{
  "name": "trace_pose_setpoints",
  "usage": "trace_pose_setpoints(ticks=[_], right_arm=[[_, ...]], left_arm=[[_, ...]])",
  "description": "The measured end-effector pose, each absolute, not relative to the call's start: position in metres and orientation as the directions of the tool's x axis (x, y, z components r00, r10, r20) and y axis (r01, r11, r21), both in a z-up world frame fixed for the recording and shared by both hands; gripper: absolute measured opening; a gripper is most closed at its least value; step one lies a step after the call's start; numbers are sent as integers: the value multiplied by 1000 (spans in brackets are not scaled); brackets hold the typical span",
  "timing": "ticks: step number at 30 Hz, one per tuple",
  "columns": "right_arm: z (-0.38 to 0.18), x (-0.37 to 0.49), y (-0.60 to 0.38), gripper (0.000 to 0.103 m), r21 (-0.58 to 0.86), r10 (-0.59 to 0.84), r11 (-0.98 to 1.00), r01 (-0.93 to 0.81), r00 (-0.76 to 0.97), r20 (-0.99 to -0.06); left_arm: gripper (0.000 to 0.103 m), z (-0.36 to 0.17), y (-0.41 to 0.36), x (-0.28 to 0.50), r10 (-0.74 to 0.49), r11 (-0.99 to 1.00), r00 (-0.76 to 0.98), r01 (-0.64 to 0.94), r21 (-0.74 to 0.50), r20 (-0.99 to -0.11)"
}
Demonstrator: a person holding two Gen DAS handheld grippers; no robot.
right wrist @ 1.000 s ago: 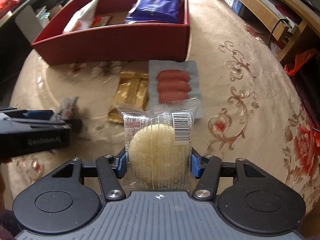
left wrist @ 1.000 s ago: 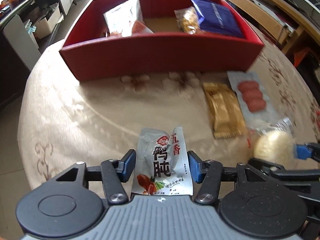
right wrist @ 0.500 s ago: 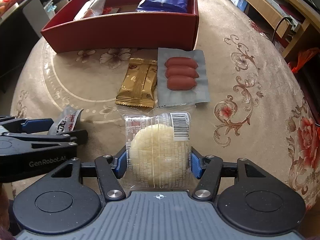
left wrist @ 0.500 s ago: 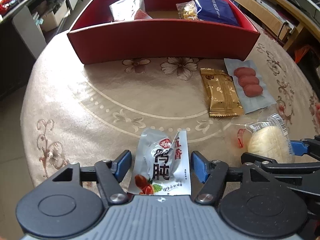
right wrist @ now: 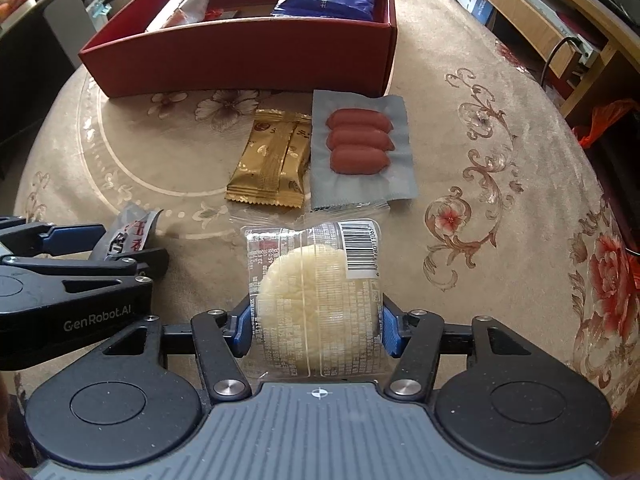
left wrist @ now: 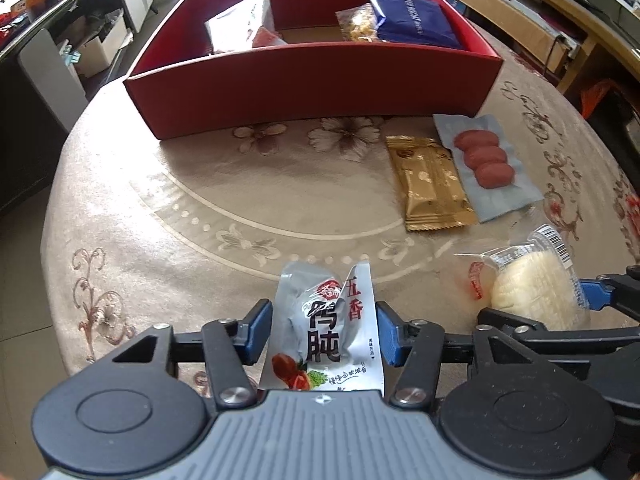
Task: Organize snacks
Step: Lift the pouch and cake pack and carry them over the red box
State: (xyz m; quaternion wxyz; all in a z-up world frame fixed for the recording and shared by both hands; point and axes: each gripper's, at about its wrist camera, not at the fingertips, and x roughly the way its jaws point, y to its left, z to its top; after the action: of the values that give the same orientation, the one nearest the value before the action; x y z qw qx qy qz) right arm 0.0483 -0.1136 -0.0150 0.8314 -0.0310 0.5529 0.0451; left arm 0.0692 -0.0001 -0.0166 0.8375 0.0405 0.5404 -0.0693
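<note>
Two handheld grippers hover over a cloth-covered desk [left wrist: 168, 216]. The left gripper [left wrist: 320, 330] has its jaws closing around a silver pouch [left wrist: 326, 332], with slight gaps visible. The right gripper [right wrist: 316, 326] is clamped on a clear-wrapped round pastry [right wrist: 316, 304]. The red box [left wrist: 312, 84] waits beyond.

The slick pouch may slide free if lifted before the jaws bite; the pastry may crush.

Only the left view shows a yellow snack bag [left wrist: 356, 24] in the box; only the right shows the pastry's barcode.
</note>
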Motion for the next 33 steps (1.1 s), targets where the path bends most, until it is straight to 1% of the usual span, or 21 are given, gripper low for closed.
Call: trace_pose_setpoints(ticks=[15,26,33], right_arm=[[0,34,-122,65,5,31,998,-61,432,-901],[2,31,-115,65,-12,20,997,-70,441,-897],[11,25,-110,65,-15,23,997,-76,464,-886]], left_arm=[[50,-6,6,62,-95,985,447,172,-18,-890],[50,-6,5,57,-71,988,457,157,1,-886],[50,6,8,46,-57,990,492,140,15,-869]])
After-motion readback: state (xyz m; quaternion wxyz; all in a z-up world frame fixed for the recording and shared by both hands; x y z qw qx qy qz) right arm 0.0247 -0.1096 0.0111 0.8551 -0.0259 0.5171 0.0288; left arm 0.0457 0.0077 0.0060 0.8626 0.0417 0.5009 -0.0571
